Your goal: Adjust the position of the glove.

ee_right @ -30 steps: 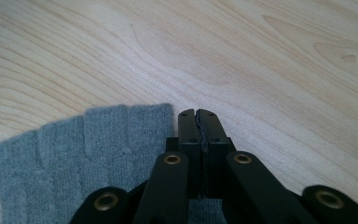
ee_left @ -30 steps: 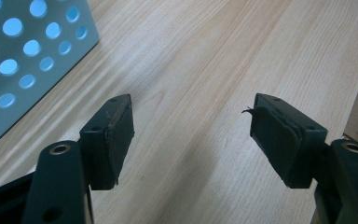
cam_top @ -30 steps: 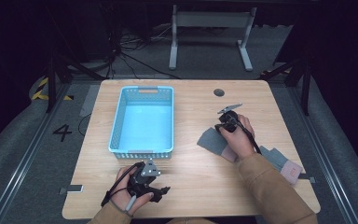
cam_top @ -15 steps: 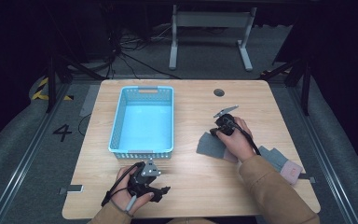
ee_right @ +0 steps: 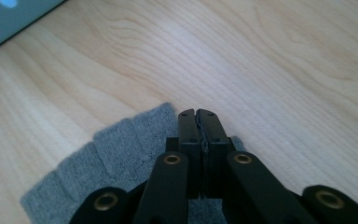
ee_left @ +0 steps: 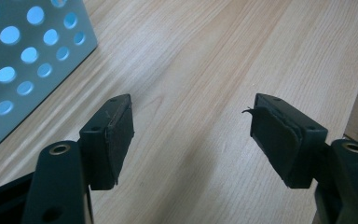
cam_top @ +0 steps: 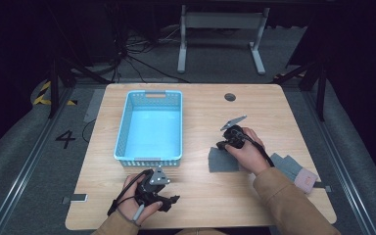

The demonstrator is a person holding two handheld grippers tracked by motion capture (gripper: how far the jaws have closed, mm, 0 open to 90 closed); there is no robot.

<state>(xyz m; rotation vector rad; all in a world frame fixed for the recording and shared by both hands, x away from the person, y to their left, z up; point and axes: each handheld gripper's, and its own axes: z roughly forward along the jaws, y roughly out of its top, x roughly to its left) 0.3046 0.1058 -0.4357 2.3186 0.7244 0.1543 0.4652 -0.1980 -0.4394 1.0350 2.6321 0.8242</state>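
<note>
Right gripper view: right gripper (ee_right: 198,116) shut tight, pads face to face, no cloth visible between them, so impossible to tell whether pinching anything. Just under and behind the tips, a grey knit cloth (ee_right: 116,158), ribbed, flat on the desk (ee_right: 284,70).

Seen from the high view: right gripper (cam_top: 221,145) at the far edge of that grey knit cloth (cam_top: 223,159), right of the desk's middle. Cloth spread from the tips back toward the near edge, roughly square, long axis hard to call. Much nearer the right hand (cam_top: 247,154) than the left. Probably to be carried left and slightly toward the far edge, to the blue basket (cam_top: 149,127) in the left half of the desk.

Left gripper (cam_top: 169,199) parked by the near edge, just in front of the basket; jaws wide apart and holding nothing, as in the left gripper view (ee_left: 191,121).

Count: two grippers, one basket, one grey cloth at the tool, one more grey piece with a pink end (cam_top: 293,171) at the right edge.
</note>
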